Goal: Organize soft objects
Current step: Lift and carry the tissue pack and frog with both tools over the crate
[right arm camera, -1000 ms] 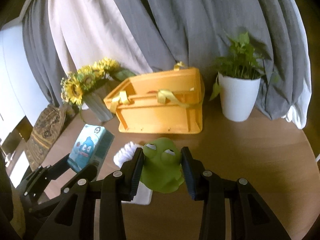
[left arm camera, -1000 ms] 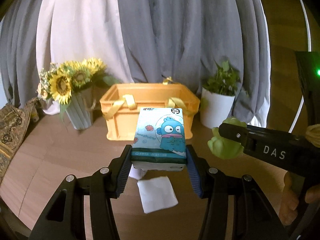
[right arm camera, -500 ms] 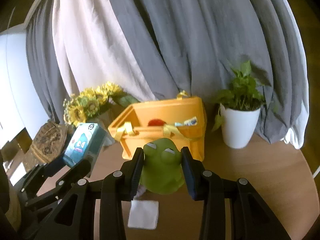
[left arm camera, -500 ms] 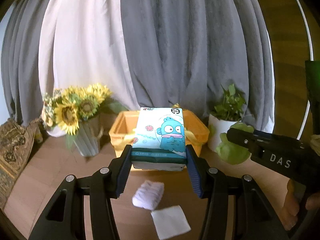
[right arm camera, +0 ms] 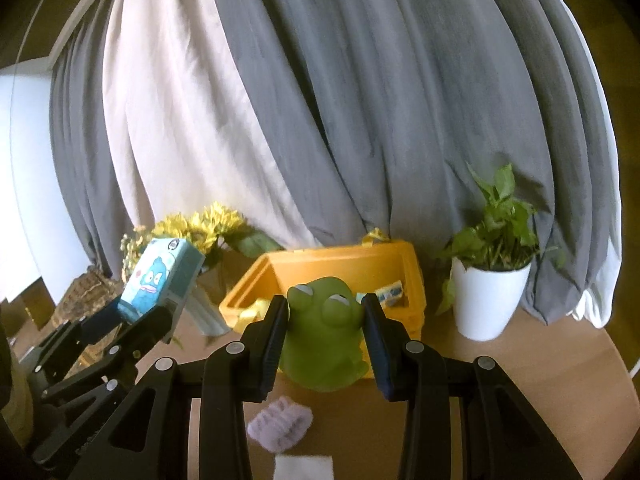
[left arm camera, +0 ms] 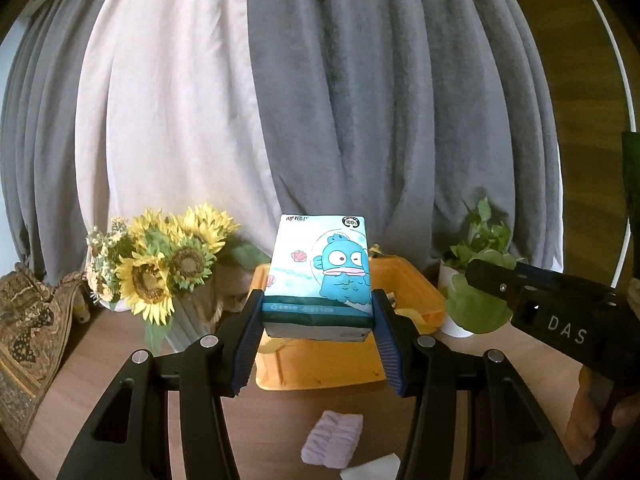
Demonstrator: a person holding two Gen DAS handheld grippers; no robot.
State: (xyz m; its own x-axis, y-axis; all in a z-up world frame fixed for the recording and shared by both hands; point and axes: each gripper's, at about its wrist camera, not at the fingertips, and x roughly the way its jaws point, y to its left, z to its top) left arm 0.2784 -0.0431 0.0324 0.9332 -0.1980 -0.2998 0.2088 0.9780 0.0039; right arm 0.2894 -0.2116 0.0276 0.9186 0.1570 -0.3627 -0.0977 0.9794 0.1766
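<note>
Our left claw (left arm camera: 318,334) is clenched on a blue tissue pack (left arm camera: 320,276) printed with a cartoon fish, both pads pressed to its sides, the pack raised off the table (left arm camera: 100,364) and upright in front of the orange crate (left arm camera: 408,288) at 12 o'clock in the left wrist view

Our right claw (right arm camera: 326,340) grips a green frog toy (right arm camera: 322,344) the same way, the toy lifted clear of the table, with the crate just behind it at 12 o'clock; small items lie inside the crate, too blurred for us to name

From the right wrist view we see the left claw and its tissue pack at 9 o'clock; from the left wrist view the right claw, marked DAS, reaches in at 3 o'clock with the frog between its fingers

Below both claws, at 6 o'clock, a lilac fluffy bundle (left arm camera: 332,438) and a white folded cloth (left arm camera: 372,470) lie on the table, close together

A sunflower bouquet (left arm camera: 160,264) stands at 9 o'clock of the crate and a potted plant (right arm camera: 490,280) in a white pot at 3 o'clock, before grey and white curtains (left arm camera: 320,100)
</note>
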